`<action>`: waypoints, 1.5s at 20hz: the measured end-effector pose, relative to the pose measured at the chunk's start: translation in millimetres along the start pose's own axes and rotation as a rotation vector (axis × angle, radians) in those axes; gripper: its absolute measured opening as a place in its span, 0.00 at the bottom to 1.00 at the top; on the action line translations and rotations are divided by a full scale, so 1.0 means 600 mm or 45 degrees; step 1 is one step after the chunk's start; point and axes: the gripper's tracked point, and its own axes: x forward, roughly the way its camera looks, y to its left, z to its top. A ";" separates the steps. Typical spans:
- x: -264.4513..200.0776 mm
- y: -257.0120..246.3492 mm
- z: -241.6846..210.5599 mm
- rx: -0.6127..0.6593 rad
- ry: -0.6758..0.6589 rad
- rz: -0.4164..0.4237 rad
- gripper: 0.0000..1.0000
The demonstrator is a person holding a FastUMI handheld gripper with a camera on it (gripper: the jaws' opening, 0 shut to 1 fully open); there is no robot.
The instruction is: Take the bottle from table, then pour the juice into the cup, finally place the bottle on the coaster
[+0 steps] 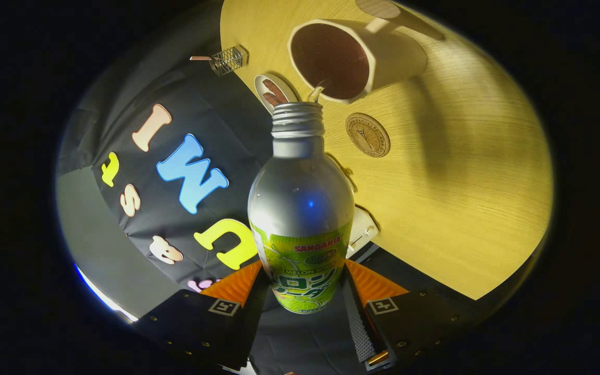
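Both my fingers [302, 284] clamp the bottle [301, 208], its open mouth tipped toward the cup [352, 60]; the coaster [367, 135] lies just beside.

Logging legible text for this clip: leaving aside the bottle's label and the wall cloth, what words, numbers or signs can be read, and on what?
Coaster: what looks like lettering round its rim, too small to read.
Tool, shut on the bottle: two square coded markers on it, patterns only, no words.
Nothing else carries readable text.
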 end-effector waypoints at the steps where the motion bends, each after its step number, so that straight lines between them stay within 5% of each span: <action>1: 0.000 -0.001 -0.002 0.005 0.007 -0.002 0.74; 13: -0.006 -0.027 0.033 -0.031 -0.028 -0.058 0.74; 30: -0.018 -0.128 0.095 -0.661 -0.138 -0.322 0.74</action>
